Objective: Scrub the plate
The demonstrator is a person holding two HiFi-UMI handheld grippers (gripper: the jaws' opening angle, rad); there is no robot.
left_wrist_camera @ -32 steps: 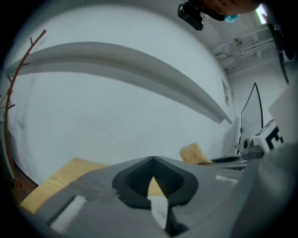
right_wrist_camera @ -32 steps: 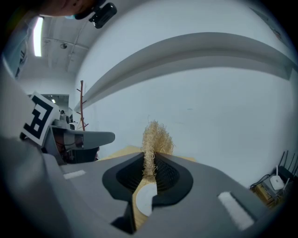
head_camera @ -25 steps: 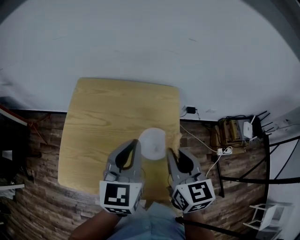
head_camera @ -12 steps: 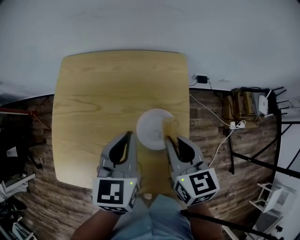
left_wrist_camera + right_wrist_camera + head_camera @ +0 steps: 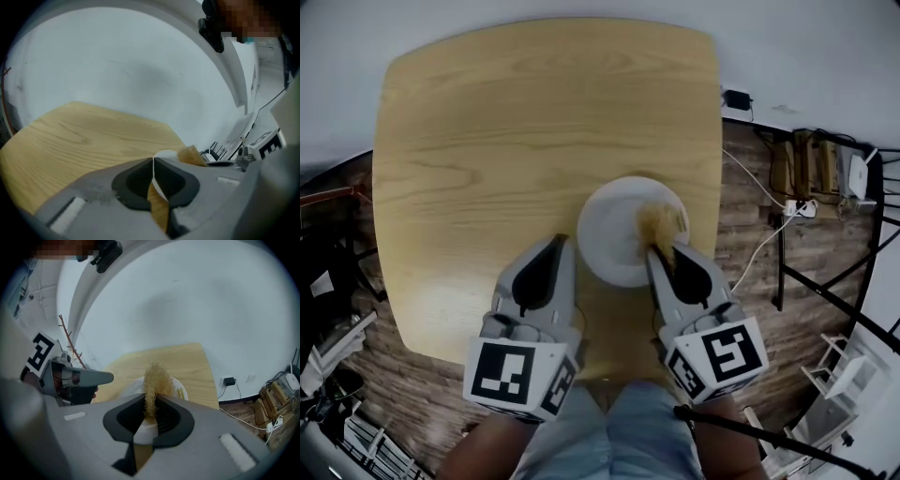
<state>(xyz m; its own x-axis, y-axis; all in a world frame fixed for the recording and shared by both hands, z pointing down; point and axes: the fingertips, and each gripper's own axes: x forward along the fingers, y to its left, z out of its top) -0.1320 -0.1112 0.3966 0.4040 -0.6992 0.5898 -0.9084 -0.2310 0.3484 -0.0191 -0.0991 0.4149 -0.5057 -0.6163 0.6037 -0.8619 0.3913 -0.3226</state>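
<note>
White plate (image 5: 609, 230) on a wooden table (image 5: 487, 141), towards its near right edge, with a gripper at each side.
The left gripper (image 5: 566, 242) has its jaws closed down to a sliver on the plate's left rim. The right gripper (image 5: 656, 251) is clamped on a tan fibrous scrubber (image 5: 662, 220), whose tuft lies on the plate's right half.

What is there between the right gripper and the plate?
A tan scrubber: the right gripper clamps it, and its free end reaches over the plate. The right gripper view shows this best.
</note>
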